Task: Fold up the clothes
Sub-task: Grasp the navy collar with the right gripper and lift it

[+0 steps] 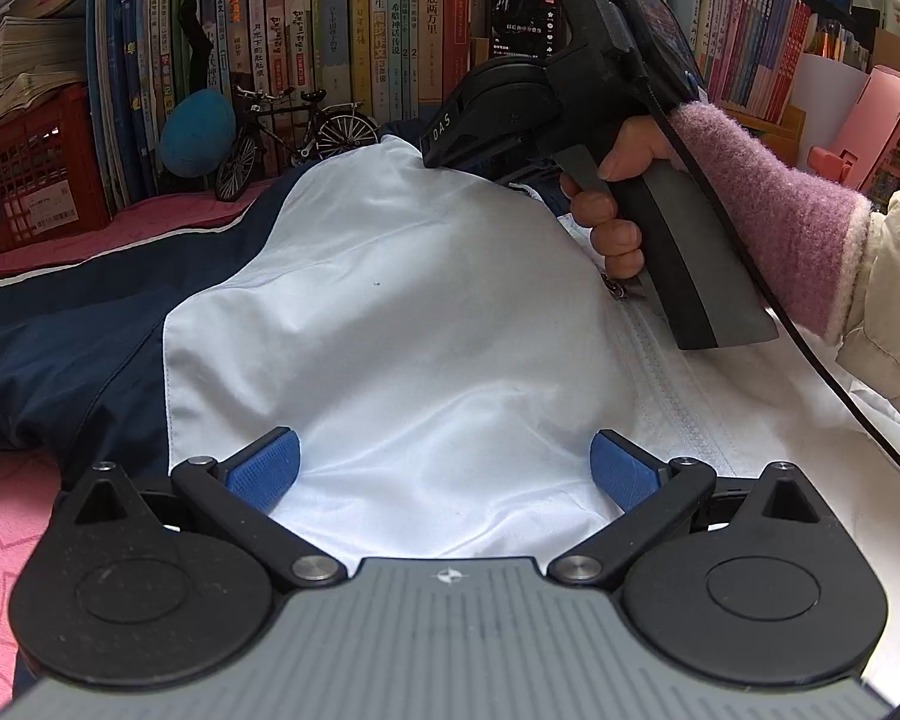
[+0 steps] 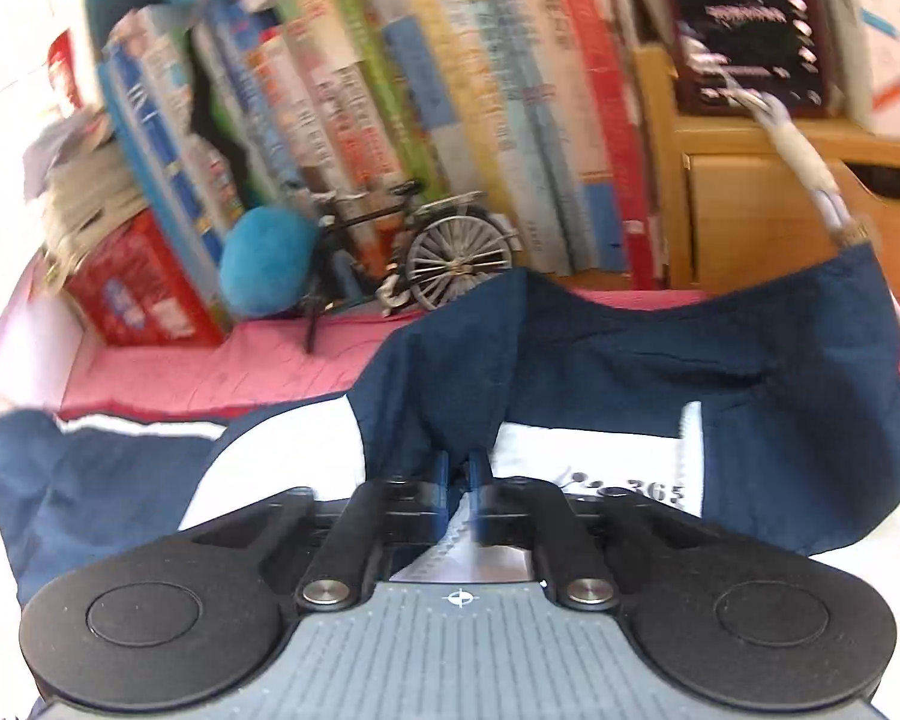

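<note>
Looking along my left gripper (image 1: 444, 465), I see its blue-padded jaws spread wide over the white and navy zip-up jacket (image 1: 390, 324), holding nothing. That view alone shows my right hand (image 1: 615, 210), in a fuzzy purple sleeve (image 1: 774, 210) under a cream padded cuff, wrapped round the grey handle of the right gripper (image 1: 510, 120) at 1 o'clock, a black cable (image 1: 810, 354) trailing off toward 4 o'clock. "DAS" is printed in white on its black body.

The right wrist view, blurred, gives what the left cannot: the jaws of my right gripper (image 2: 457, 474) are nearly together, pinching a fold of navy cloth just above the white zip tape. At 3 o'clock of them a white patch (image 2: 630, 468) on the jacket carries dark print ending "365".

The jacket lies spread on the pink patterned cloth (image 1: 6, 516) covering the desk; its navy sleeve (image 1: 60, 348) runs out to 9 o'clock in the left view. Bare pink shows at 7 o'clock there and as a strip at 11 o'clock in both views. Beyond that strip the far edge is crowded: a small metal model bicycle (image 2: 432, 252), a blue plush ball (image 1: 198, 132), a red plastic crate (image 1: 36, 180) and a row of upright books (image 1: 330, 30) with Chinese spines, one reading "海底两万里".
</note>
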Demonstrator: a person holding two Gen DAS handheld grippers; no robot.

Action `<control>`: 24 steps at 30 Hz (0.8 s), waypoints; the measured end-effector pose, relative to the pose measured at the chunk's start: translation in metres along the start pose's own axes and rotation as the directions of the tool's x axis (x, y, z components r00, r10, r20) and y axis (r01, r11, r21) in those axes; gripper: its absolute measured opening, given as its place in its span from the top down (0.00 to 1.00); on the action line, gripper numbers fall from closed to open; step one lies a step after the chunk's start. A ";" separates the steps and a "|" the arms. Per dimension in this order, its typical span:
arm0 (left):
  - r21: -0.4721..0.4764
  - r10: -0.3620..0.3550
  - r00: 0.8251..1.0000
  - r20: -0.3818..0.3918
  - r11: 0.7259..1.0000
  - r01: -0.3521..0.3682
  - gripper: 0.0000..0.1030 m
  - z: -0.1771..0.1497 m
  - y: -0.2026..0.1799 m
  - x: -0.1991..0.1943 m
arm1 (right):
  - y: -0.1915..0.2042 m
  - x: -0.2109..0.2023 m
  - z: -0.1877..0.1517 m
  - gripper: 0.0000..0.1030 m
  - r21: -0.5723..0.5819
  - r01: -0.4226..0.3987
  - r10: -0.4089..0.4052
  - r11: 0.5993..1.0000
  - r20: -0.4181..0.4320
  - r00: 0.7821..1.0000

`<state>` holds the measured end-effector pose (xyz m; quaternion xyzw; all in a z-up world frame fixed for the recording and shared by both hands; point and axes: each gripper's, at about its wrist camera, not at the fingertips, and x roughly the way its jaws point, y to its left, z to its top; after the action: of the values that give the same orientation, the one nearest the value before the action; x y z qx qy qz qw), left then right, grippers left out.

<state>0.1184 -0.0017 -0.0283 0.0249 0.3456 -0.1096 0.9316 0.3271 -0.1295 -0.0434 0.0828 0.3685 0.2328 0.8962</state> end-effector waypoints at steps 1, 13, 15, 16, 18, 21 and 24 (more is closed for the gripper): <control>0.000 0.000 1.000 0.000 1.000 0.000 0.00 0.000 0.000 0.000 | 0.003 -0.003 0.001 0.94 -0.013 -0.006 0.006 1.000 0.017 1.000; -0.001 -0.002 1.000 0.001 1.000 0.002 0.00 0.001 0.000 0.000 | -0.043 -0.020 0.024 0.64 0.129 -0.079 0.065 0.989 0.108 0.992; -0.001 -0.001 1.000 0.001 1.000 0.001 0.00 0.001 0.000 0.000 | -0.049 -0.009 0.024 0.52 0.169 -0.116 0.101 0.979 0.092 0.991; 0.000 -0.001 1.000 0.000 1.000 0.001 0.00 0.001 0.000 0.000 | -0.050 0.002 0.027 0.49 0.191 -0.137 0.124 0.972 0.078 0.989; 0.001 0.000 1.000 0.000 1.000 0.000 0.00 0.001 0.000 0.001 | -0.049 0.022 0.033 0.42 0.227 -0.151 0.142 0.962 0.057 0.988; 0.001 0.000 1.000 0.000 1.000 0.000 0.00 0.001 0.000 0.001 | -0.044 0.037 0.040 0.40 0.243 -0.134 0.126 0.961 0.050 0.991; 0.000 -0.001 1.000 0.000 1.000 0.001 0.00 0.001 -0.001 0.001 | -0.038 0.026 0.047 0.83 0.216 -0.182 0.174 0.959 0.057 0.983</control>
<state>0.1194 -0.0025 -0.0286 0.0248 0.3454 -0.1102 0.9316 0.3893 -0.1497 -0.0383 0.2188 0.3664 0.2684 0.8636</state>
